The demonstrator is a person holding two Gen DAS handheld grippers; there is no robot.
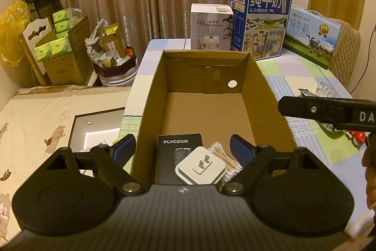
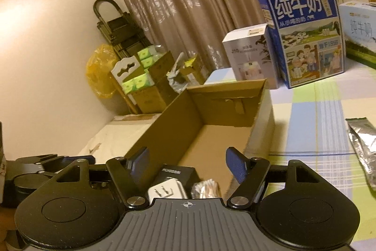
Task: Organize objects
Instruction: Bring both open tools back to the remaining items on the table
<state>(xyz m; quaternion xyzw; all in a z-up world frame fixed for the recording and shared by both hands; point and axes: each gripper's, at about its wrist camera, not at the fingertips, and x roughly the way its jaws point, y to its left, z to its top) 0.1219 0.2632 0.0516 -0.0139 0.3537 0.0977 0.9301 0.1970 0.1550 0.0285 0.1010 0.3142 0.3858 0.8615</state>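
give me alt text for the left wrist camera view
An open left gripper hangs over a cardboard box holding a black FLYCO box, white plug adapter and cotton swabs. Milk cartons stand behind.

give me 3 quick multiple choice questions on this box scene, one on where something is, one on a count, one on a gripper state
1. Where is the white plug adapter?
A. inside the cardboard box
B. on the checked tablecloth
C. on top of a milk carton

2. How many things lie in the box?
A. one
B. three
C. five

3. How is the left gripper?
A. shut on the adapter
B. shut on nothing
C. open, holding nothing

Answers:
1. A, it rests at the box's near end, partly on the black FLYCO box.
2. B, adapter, FLYCO box and cotton swabs.
3. C, its blue pads stand wide apart.
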